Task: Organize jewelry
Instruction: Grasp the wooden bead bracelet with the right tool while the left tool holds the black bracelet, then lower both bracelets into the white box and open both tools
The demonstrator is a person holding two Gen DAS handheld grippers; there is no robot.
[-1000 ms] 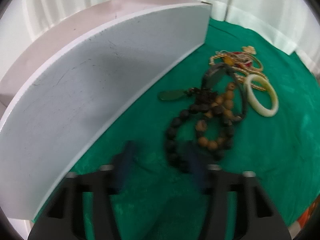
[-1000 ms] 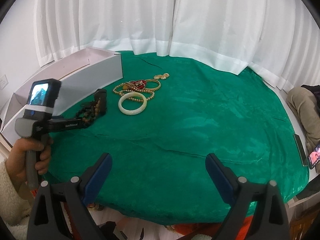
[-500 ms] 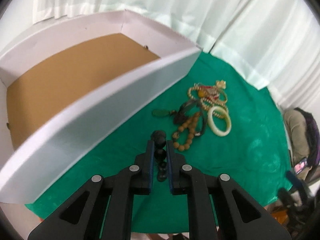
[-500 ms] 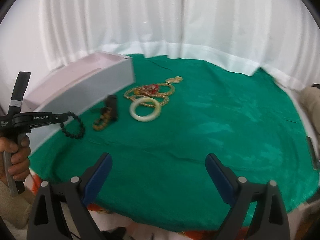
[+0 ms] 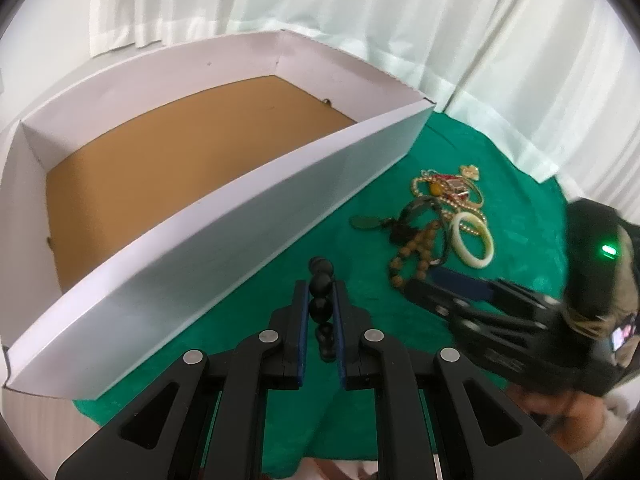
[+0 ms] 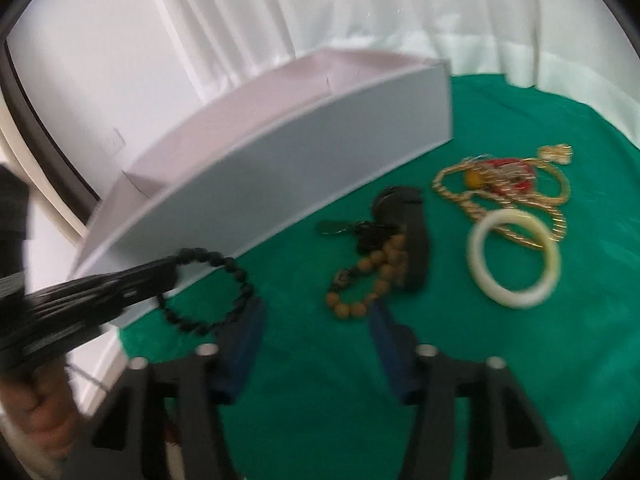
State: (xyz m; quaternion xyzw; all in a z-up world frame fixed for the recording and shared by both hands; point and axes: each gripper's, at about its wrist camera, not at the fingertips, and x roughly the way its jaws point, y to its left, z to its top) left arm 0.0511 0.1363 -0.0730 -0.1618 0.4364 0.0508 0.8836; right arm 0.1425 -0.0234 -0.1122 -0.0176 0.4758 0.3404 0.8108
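My left gripper (image 5: 320, 292) is shut on a black bead bracelet (image 5: 322, 300) and holds it above the green cloth, just in front of the white box (image 5: 248, 216) with a brown floor. In the right wrist view the bracelet (image 6: 216, 292) hangs from the left gripper's tip (image 6: 172, 268). My right gripper (image 6: 316, 320) is open and empty, low over the cloth near a brown bead bracelet (image 6: 368, 280). It also shows in the left wrist view (image 5: 448, 284). A black band (image 6: 408, 236), a white bangle (image 6: 516, 264) and gold chains (image 6: 504, 184) lie beyond.
The round table is covered in green cloth (image 6: 440, 360). The white box's near wall (image 6: 300, 168) stands left of the jewelry pile. White curtains (image 5: 400, 20) hang behind. A small green pendant (image 5: 364, 222) lies by the box wall.
The left gripper closed on the black bead bracelet and lifted it off the pile toward the box. The right gripper moved forward and left, close to the jewelry.
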